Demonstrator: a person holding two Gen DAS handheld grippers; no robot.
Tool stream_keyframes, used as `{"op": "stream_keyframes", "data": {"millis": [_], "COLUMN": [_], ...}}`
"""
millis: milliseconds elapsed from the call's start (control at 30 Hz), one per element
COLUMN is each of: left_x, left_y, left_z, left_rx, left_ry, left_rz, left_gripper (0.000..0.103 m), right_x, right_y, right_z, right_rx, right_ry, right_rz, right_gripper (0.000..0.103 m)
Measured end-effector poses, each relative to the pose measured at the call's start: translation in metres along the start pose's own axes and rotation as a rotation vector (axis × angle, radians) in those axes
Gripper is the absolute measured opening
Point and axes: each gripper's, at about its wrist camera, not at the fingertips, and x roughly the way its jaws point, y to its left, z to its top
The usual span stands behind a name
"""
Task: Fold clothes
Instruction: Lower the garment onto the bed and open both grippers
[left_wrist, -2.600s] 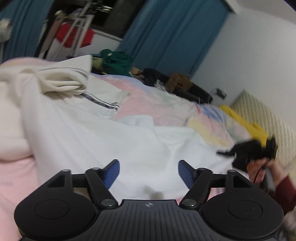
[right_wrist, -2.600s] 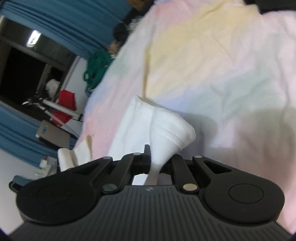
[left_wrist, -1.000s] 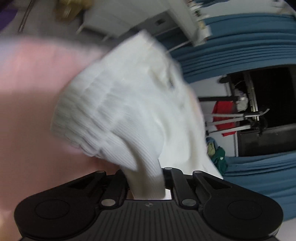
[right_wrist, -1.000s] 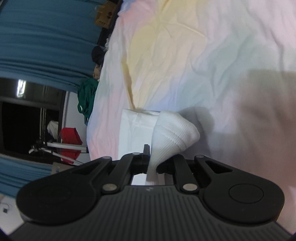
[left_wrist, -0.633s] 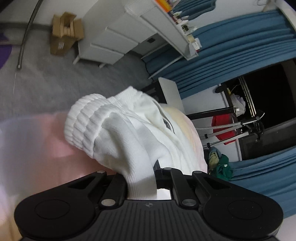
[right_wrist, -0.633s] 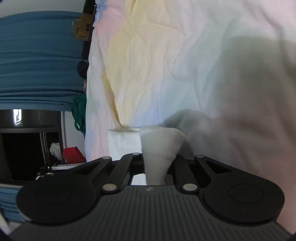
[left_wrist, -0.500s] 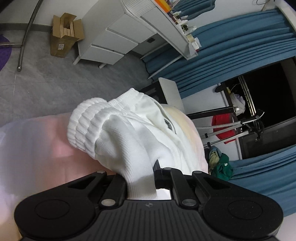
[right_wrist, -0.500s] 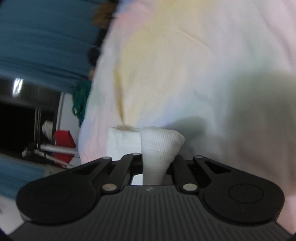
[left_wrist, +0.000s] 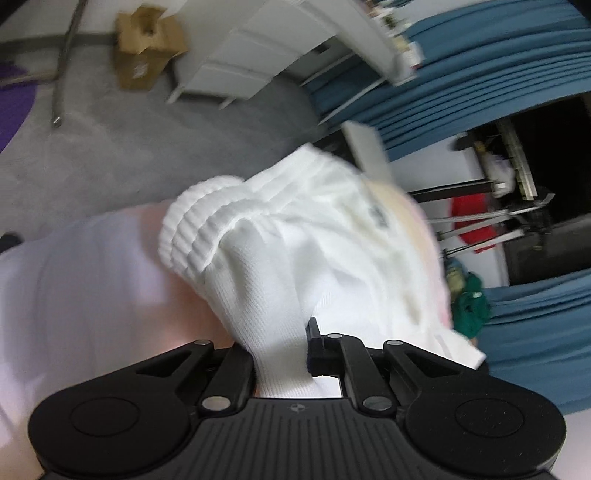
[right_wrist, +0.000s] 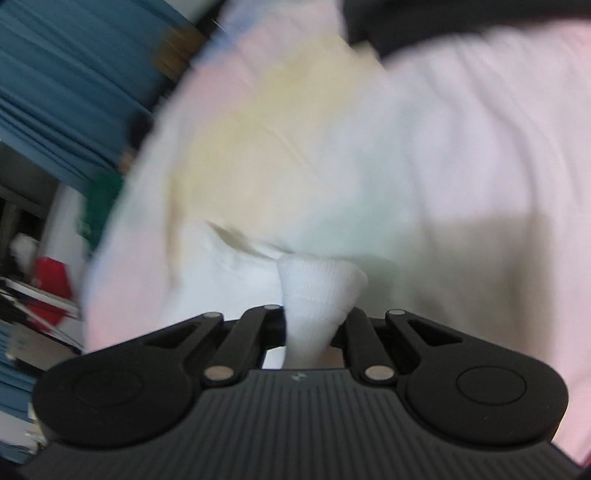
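White knit garment (left_wrist: 295, 236) is held above the pastel bedsheet (right_wrist: 461, 155), ribbed hem pinched by left gripper (left_wrist: 280, 350) and right gripper (right_wrist: 314, 328). Judged soft, light, stretchy; the ribbing is best gripped.

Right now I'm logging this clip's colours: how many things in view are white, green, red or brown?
White: 2, the white garment and the drawer unit
Green: 1, the green clothing
Red: 1, the red cloth
Brown: 1, the cardboard box
Total: 5
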Motion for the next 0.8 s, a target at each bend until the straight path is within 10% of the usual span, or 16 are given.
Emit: {"op": "stream_keyframes", "data": {"millis": [200,267,333,400,600,800], "left_x": [0.001,-0.005,-0.013,-0.027,-0.066,-0.078], "left_y": [-0.001,-0.006,-0.014,-0.023,-0.053,-0.114], "left_z": [-0.003,-0.007,-0.013,-0.023,-0.062,-0.118], "left_rx": [0.108,0.181,0.287,0.407,0.685,0.852], "left_ry": [0.019,0.02,0.002,-0.054,-0.218,-0.281], "left_rz": [0.033,0.065,0.115,0.168,0.24,0.134], "left_gripper": [0.024,0.051,0.073,0.079,0.086,0.092], "right_x": [0.006,0.003,-0.006,-0.021,-0.047,-0.07], "right_y": [0.003,0.007,0.013,0.022,0.06,0.102], "right_z": [-0.002,-0.001,0.0,0.0,-0.014,-0.049], "right_rx": [-0.009,-0.032,-0.046,-0.083,-0.288,-0.489], "right_ry": [0.024,0.009,-0.042,-0.117,-0.267,-0.296], "right_rz": [-0.032,-0.045,-0.051,-0.055,-0.048,0.132], "right_gripper": [0.013,0.028,0.065,0.074,0.074,0.073]}}
